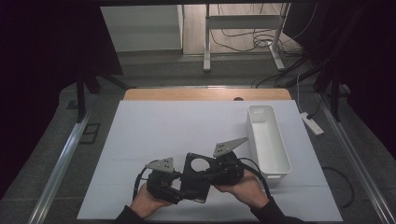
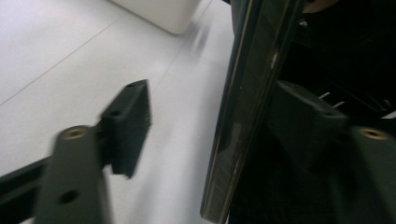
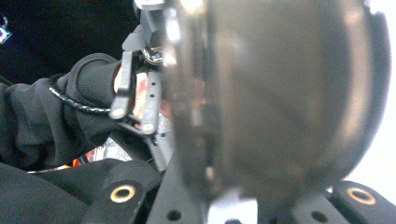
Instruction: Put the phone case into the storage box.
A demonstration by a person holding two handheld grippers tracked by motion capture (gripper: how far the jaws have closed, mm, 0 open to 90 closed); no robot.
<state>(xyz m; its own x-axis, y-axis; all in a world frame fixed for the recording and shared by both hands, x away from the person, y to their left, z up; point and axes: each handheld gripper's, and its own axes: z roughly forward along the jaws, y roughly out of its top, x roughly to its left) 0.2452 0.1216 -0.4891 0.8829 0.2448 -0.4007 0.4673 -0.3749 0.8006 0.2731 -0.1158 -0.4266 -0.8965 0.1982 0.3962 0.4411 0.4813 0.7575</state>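
A flat black plate (image 1: 193, 185) with a round hole is held up on edge above the front of the white table sheet (image 1: 177, 126). My right gripper (image 1: 208, 175) is shut on its right side, and the blurred plate (image 3: 280, 102) sits between the jaws of the right gripper (image 3: 240, 200). My left gripper (image 1: 183, 192) straddles the plate's lower left corner. In the left gripper view the plate's edge (image 2: 243, 107) stands between the jaws of the left gripper (image 2: 215, 122). The left pad (image 2: 128, 121) is well clear of the plate, so the gripper is open.
A long white bin (image 1: 268, 140) stands at the right of the sheet, and its corner (image 2: 159, 11) shows in the left gripper view. Beyond the sheet lies the wooden table edge (image 1: 205, 94). A power strip (image 1: 312, 123) lies off the table at the right.
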